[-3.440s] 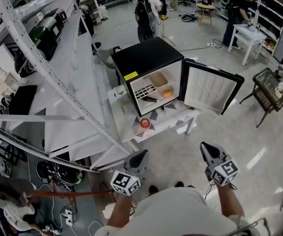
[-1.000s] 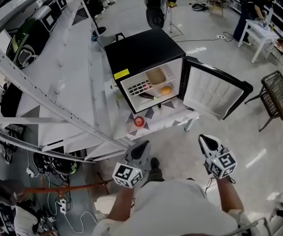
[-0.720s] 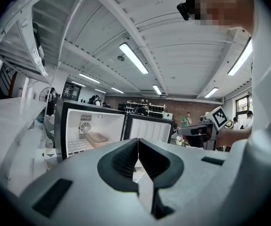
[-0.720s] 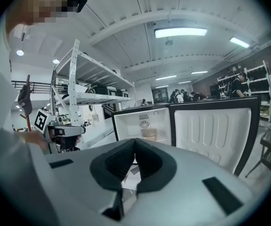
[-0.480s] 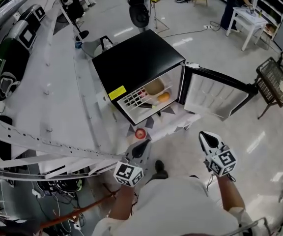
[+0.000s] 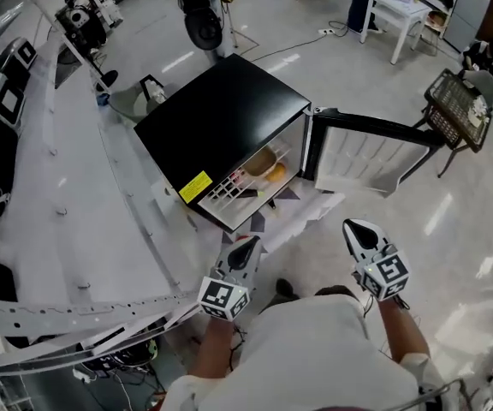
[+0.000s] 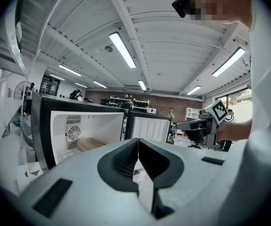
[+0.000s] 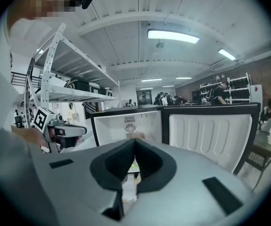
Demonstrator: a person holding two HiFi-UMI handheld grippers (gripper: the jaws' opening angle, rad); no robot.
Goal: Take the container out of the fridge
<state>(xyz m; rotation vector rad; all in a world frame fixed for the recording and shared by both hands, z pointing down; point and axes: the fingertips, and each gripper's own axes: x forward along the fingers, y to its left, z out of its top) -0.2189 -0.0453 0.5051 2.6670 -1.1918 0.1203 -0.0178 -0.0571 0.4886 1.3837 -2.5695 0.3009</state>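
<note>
A black mini fridge stands on a low white table, its door swung open to the right. Inside lie a tan container, an orange fruit beside it and a white rack. My left gripper is shut and empty, just short of the fridge front. My right gripper is also shut and empty, below the open door. In the left gripper view, the shut left gripper faces the fridge interior. In the right gripper view, the shut right gripper faces the interior too.
A white metal shelf rack runs along the left, close to the fridge. A wire basket stand is at the right and a white table at the back. A floor fan stands behind the fridge.
The fridge now lies nearer and more to the left in the head view. Both grippers have come closer to its front. Both stay shut. The red fruit on the table is out of sight.
</note>
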